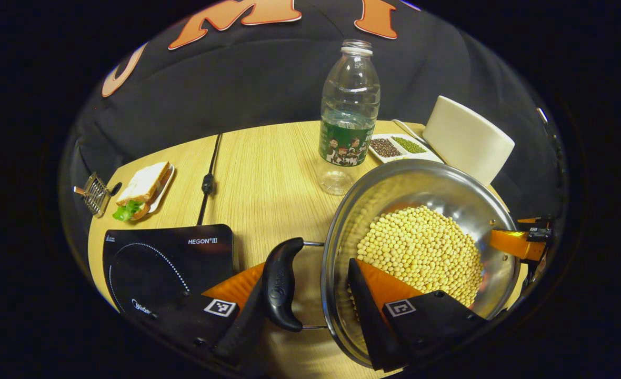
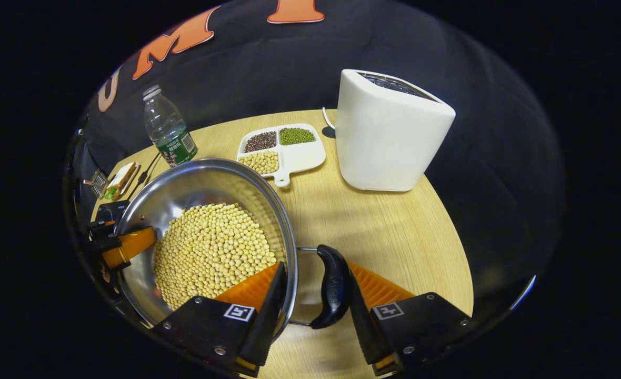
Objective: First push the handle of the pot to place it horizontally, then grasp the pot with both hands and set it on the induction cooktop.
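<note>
Grippers point(image 1: 310, 300) point(image 2: 310, 300) astride pot point(image 1: 421, 221) handles

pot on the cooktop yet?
No. In the left gripper view the pot sits beside the induction cooktop, on the table.

- induction cooktop point(image 1: 168, 263): white print "HEGON III" at its upper right corner in the left gripper view
- same cooktop, lower left edge: partial white brand word, reads roughly "Midea", cut off
- small logo at the cooktop's upper left corner: too small to read
- left gripper point(image 1: 310, 310): square black-and-white marker tag on each finger
- right gripper point(image 2: 310, 316): same kind of tag on each finger
</note>
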Tool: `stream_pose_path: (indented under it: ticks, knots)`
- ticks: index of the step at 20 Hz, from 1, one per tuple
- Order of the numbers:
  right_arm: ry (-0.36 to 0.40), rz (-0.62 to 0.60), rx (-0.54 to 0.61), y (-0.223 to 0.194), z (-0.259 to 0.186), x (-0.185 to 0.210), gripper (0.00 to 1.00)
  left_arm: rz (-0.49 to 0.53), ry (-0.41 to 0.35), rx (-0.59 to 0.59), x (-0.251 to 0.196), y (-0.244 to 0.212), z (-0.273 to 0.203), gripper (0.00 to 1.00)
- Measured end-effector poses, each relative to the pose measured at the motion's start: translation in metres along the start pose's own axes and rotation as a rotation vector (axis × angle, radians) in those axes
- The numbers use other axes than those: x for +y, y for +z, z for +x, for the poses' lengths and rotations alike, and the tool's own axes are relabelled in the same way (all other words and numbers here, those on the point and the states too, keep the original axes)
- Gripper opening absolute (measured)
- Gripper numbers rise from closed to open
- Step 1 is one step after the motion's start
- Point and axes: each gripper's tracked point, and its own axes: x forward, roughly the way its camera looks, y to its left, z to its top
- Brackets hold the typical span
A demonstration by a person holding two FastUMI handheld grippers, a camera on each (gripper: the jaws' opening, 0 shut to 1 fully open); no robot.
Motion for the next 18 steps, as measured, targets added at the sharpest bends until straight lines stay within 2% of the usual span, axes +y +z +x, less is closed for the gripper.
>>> stream_pose_path:
  ticks: [2, 3, 4, 6, 10, 11, 12, 15, 18]
  knots:
    - [0.002, 0.009, 0.01, -0.002, 0.0, 0.001, 0.67, 0.034, 0.025, -0.018, 0.001, 0.006, 0.001, 0.88]
    - [0.001, 0.011, 0.014, -0.002, -0.001, 0.003, 0.63, 0.03, 0.021, -0.016, 0.001, 0.004, 0.004, 0.88]
    - [-0.001, 0.013, 0.017, -0.003, -0.001, 0.003, 0.67, 0.026, 0.016, -0.027, 0.0, 0.006, 0.003, 0.87]
    - [-0.006, 0.019, 0.015, -0.003, -0.001, 0.002, 0.67, 0.013, 0.012, -0.039, 0.001, 0.007, 0.006, 0.86]
    - [-0.029, 0.036, 0.02, -0.004, -0.004, 0.004, 0.6, -0.015, 0.009, -0.066, 0.001, 0.011, 0.003, 0.8]
    - [-0.041, 0.023, 0.014, -0.001, -0.004, 0.005, 0.6, -0.009, 0.015, -0.068, 0.001, 0.011, 0.003, 0.78]
    - [-0.045, 0.015, 0.011, -0.001, -0.005, 0.004, 0.65, -0.013, 0.015, -0.07, 0.002, 0.011, 0.004, 0.78]
    - [-0.039, 0.04, 0.017, 0.0, -0.007, 0.006, 0.6, -0.031, 0.019, -0.066, 0.003, 0.007, -0.002, 0.76]
    - [-0.035, 0.043, -0.022, 0.003, -0.008, 0.002, 0.57, -0.026, 0.036, -0.105, 0.011, 0.018, -0.017, 0.8]
